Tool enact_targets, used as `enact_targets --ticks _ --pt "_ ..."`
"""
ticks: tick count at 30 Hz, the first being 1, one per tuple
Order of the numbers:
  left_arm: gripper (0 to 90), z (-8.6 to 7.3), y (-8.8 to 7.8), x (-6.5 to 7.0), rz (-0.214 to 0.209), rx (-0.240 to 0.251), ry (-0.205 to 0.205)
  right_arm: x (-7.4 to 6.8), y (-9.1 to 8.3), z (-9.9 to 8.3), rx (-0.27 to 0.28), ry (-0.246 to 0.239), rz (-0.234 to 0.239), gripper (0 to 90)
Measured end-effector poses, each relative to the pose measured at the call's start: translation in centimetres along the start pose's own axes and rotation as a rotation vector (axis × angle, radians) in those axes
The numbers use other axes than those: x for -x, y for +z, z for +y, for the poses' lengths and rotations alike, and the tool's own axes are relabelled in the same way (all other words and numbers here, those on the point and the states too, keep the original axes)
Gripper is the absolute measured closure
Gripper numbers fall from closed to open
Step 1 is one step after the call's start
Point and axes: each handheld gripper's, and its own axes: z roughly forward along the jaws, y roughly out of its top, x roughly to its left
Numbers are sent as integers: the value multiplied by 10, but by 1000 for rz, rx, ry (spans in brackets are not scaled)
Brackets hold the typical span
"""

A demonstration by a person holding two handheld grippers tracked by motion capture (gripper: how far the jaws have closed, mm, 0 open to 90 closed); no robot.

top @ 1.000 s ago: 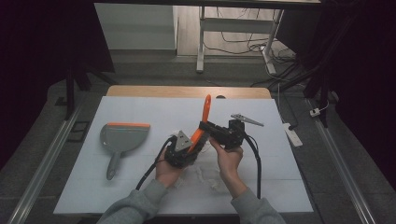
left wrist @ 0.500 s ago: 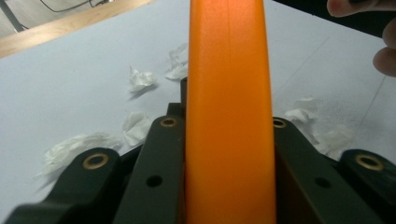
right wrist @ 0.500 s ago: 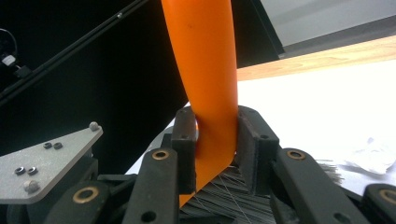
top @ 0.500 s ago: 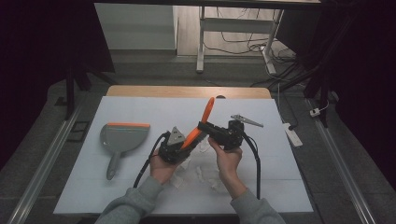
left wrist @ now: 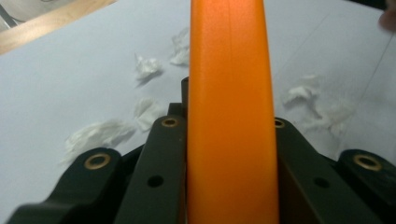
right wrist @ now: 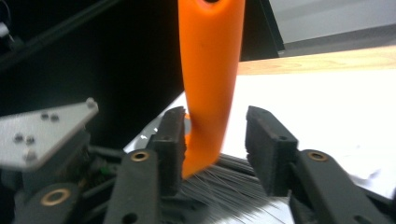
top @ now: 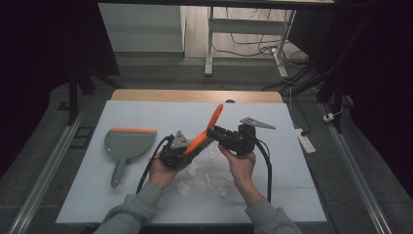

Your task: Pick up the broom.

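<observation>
Handover: the orange-handled brush (top: 203, 135) has just been passed across, held in the air above the white table mat (top: 97, 195), tilted up toward the far edge.
Left gripper (top: 187, 151): clamped tight on the orange handle (left wrist: 231, 116), which is seen pinched between its black jaws in the left gripper view; over the last second it has been drawn slightly leftward.
Right gripper (top: 219, 132): its jaws have just been opening; in the right gripper view the handle (right wrist: 210, 70) stands between them, a clear gap on one side, no grip left.
Bristles (right wrist: 224, 186): seen fanned out below the handle.
Meaning: the brush is judged now carried by the left gripper alone.
Waiting: crumpled paper scraps (top: 207, 180) are strewn under the hands; grey dustpan (top: 125, 146) lies well to the left, untouched.
</observation>
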Motion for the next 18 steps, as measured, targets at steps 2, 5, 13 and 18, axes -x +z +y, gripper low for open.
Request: enact_targets --ticks 2,5,13,18 --pt "790 -1 -5 -4 -10 -51 21 0 -3 2 -27 -35 18 507" --pt "790 -2 -8 -6 -23 -81 35 -2 -9 4 -76 -105 6 474" --pt "789 -3 -18 -17 -70 -144 75 1 -30 6 -171 -227 -6 425" --pt "789 -4 -25 -26 -110 -166 81 -3 -39 7 -224 -318 -24 412"
